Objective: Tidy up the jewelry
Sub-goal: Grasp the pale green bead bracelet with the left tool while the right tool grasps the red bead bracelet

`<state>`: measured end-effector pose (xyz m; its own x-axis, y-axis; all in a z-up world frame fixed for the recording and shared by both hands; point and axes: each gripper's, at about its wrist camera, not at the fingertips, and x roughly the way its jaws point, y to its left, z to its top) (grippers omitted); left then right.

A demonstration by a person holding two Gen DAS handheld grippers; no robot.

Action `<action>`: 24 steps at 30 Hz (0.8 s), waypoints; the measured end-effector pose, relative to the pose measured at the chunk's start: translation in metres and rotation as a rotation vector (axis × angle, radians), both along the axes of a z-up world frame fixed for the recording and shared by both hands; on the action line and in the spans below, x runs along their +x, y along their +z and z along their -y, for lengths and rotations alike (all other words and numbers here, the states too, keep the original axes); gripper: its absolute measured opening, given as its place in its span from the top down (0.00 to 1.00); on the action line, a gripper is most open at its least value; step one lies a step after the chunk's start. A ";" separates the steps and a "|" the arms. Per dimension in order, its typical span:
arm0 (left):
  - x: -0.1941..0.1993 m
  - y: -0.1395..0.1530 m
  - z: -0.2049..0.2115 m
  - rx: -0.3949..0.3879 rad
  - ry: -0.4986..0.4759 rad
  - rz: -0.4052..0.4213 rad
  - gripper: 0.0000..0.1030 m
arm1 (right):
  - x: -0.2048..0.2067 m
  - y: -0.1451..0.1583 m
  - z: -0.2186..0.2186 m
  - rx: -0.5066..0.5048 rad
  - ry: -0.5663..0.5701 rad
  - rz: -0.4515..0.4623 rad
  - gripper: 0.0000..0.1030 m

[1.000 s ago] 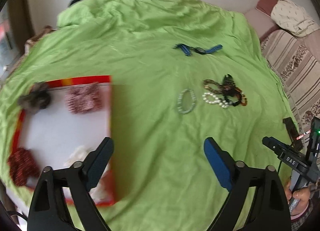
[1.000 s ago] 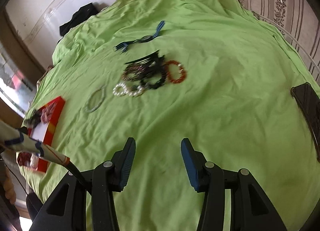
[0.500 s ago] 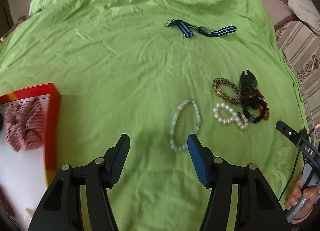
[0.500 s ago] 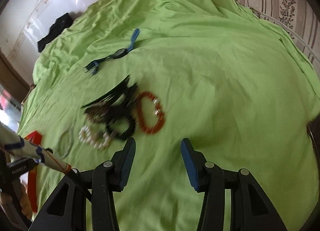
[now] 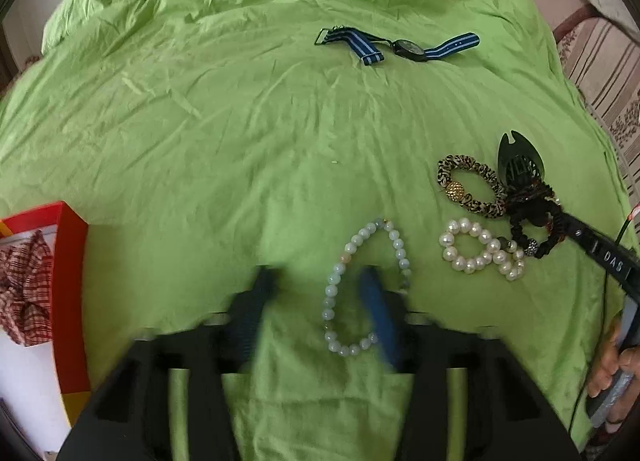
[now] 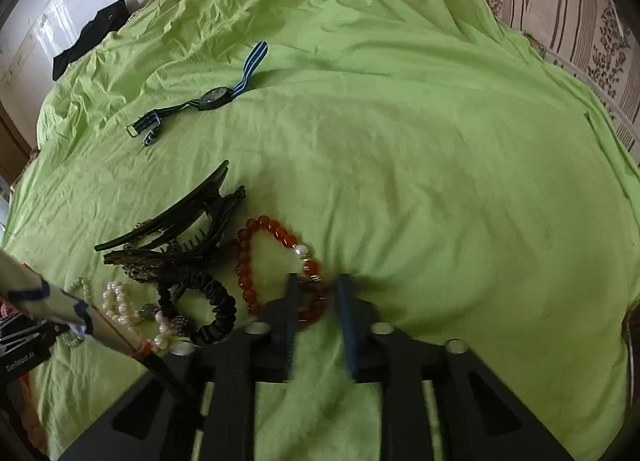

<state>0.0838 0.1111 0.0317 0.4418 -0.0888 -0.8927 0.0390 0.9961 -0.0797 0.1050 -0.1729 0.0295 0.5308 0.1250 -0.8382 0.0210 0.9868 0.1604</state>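
Jaws spread on both tools, blurred. Left gripper (image 5: 316, 301) straddling the near left side of the pale bead bracelet (image 5: 366, 289), long axis running up-frame at lower centre (right finger inside the loop). Right gripper (image 6: 320, 313) likewise astride the red bead bracelet (image 6: 276, 265), lower centre.

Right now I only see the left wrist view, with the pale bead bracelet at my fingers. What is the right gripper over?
Observer: The right gripper is down at a red bead bracelet, with the near side of the loop between its jaws.
Operator: Is it gripping it?
Observer: I cannot tell. A gap shows between the jaws, but they are blurred by motion.
Operator: Is anything crowding that bracelet?
Observer: A black scrunchie lies close beside it on its left.
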 end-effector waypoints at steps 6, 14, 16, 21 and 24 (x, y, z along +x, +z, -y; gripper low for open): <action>-0.017 0.028 0.002 -0.037 -0.009 0.021 0.95 | -0.023 0.020 0.017 0.064 -0.032 0.021 0.92; -0.077 0.089 -0.013 -0.135 -0.013 0.098 0.95 | -0.072 0.065 0.024 0.075 -0.023 0.088 0.92; -0.091 0.102 -0.020 -0.152 -0.008 0.112 0.95 | -0.083 0.076 0.021 0.076 -0.013 0.103 0.92; -0.129 0.131 -0.047 -0.157 0.000 0.143 0.95 | -0.108 0.100 0.004 0.072 0.034 0.139 0.92; -0.150 0.145 -0.070 -0.133 0.014 0.158 0.95 | -0.120 0.112 -0.014 0.072 0.077 0.153 0.92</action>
<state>-0.0658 0.1809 0.1770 0.5771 -0.1944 -0.7932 0.0477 0.9776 -0.2048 -0.0149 -0.1592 0.1413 0.6380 0.2269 -0.7358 -0.0841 0.9704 0.2263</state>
